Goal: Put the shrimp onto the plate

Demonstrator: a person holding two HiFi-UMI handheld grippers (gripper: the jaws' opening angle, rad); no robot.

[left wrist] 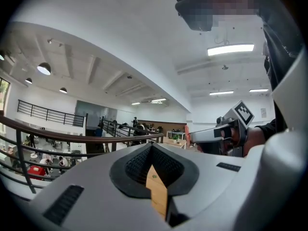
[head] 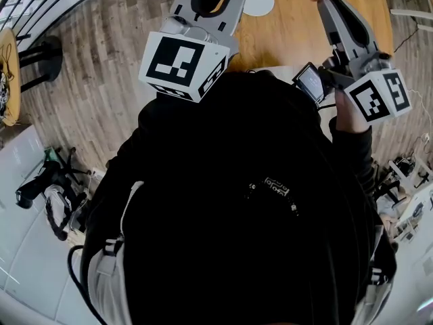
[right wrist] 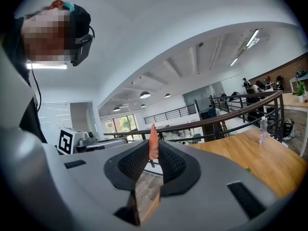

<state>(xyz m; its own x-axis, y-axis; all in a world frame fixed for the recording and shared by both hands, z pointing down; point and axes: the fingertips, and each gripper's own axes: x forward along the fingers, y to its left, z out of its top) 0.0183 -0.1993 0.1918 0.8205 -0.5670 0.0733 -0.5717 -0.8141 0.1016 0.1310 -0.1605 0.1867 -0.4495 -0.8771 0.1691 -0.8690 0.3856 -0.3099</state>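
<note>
— Tool check. What has the right tool got?
— Its 2 dark ribbed pads are clenched on a thin, orange-pink, tapering shrimp. Only a narrow, smooth sliver of it stands up from between them.
— And the left tool?
— Pressed together with nothing in it. The pale strip in the slit is only wood seen through the gap.
— So how far along is the job?
— I'd judge the pickup is done and the whole delivery is left. Both tools are held up in front of the person's black cloth top, pointing out over the room rather than down. The shrimp is in the air, well apart from any plate.
— Where is the plate?
— A flat white round plate, as I take it, lies on the warm brown, fine-grained wooden desk, showing between the 2 tools in the head view. Part of it is cut off, and I cannot tell whether anything is on it.
— What is left to do?
— Lower the right tool over it and let go. The shrimp looks slim and lightly held, so it might slip.
</note>
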